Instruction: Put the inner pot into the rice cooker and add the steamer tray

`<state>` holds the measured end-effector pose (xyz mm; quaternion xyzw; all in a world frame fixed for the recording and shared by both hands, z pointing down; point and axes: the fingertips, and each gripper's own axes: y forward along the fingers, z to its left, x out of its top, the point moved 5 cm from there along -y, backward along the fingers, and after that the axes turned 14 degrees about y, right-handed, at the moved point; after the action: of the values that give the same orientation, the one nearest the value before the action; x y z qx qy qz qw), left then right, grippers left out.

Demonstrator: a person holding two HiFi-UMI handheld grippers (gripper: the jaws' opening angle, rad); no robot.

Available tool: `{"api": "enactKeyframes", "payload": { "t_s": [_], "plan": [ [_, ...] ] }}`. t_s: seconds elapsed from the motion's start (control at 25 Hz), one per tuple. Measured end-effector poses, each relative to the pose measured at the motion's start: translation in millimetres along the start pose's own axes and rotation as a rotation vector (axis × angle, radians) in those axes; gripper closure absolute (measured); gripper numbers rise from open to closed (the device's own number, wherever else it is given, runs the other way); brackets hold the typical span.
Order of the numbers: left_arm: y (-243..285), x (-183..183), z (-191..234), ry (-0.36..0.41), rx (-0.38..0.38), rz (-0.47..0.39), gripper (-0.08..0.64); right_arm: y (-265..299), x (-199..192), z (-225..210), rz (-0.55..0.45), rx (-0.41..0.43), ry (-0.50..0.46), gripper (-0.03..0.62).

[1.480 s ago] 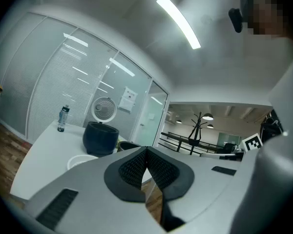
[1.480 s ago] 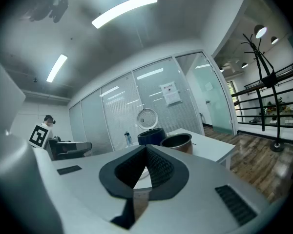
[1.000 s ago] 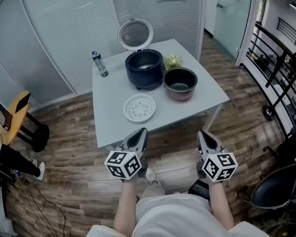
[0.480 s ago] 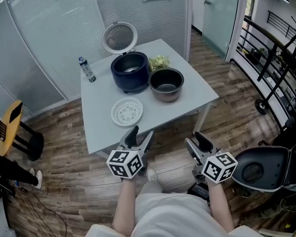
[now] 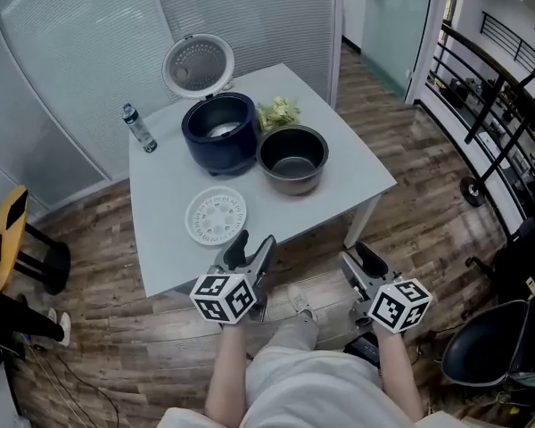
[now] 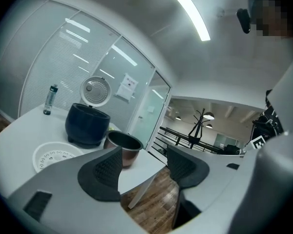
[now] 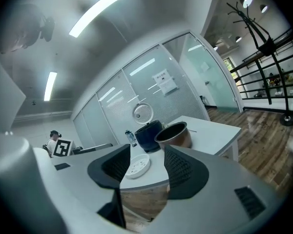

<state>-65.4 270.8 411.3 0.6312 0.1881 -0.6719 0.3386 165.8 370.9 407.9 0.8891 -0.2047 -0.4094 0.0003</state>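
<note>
Inner pot (image 5: pixel 292 157), dark round metal w/ copper-brown wall, is still sitting outside the cooker: approach step.
It's standing on the white table (image 5: pixel 352 163) just beside the navy-blue rice cooker (image 5: pixel 218 132), lid up; the white perforated steamer tray (image 5: pixel 216 215) is lying nearer the front edge. Left gripper (image 5: pixel 254 241) & right gripper (image 5: pixel 357 259) are hovering short of the table, jaws just been opening, now apart w/ nothing between. Next, prob.: reaching in & taking the pot by its rim.
</note>
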Motion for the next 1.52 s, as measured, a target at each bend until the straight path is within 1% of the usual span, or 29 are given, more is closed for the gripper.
{"api": "enactKeyframes", "payload": {
  "t_s": [0.12,0.28,0.44,0.6,0.68,0.8,1.0,1.2,1.36,1.52],
  "plan": [
    [41.7,-2.6,18.8,-0.022,0.007,0.019,0.285,35.6,17.8,-28.7,0.028,-0.011,0.033,0.374],
    [100.5,2.5,58.5,-0.068,0.037,0.040,0.285,99.4,51.5,-60.4,0.078,-0.025,0.041,0.374],
    [154.0,3.0,91.7,-0.109,0.066,0.079,0.285,156.9,82.7,-92.5,0.134,-0.048,0.060,0.374],
    [195.0,-0.9,126.9,-0.141,0.094,0.112,0.285,210.0,100.5,-120.8,0.183,-0.063,0.071,0.374],
    [208.6,-4.9,141.5,-0.160,0.103,0.125,0.285,231.0,106.1,-133.1,0.202,-0.075,0.076,0.374],
    [227.2,-13.6,156.2,-0.183,0.096,0.159,0.285,256.7,115.3,-150.6,0.220,-0.095,0.074,0.374],
    [246.6,-19.0,171.2,-0.207,0.103,0.189,0.285,280.8,130.2,-172.3,0.227,-0.117,0.111,0.374],
    [258.7,-25.5,181.7,-0.245,0.134,0.209,0.285,305.3,134.9,-184.9,0.283,-0.115,0.103,0.374],
    [269.2,-33.7,186.2,-0.295,0.152,0.227,0.285,322.4,137.5,-201.8,0.322,-0.111,0.143,0.374],
    [276.9,-40.8,187.7,-0.334,0.188,0.238,0.285,336.5,144.8,-214.0,0.359,-0.090,0.148,0.381]
  ]
}}
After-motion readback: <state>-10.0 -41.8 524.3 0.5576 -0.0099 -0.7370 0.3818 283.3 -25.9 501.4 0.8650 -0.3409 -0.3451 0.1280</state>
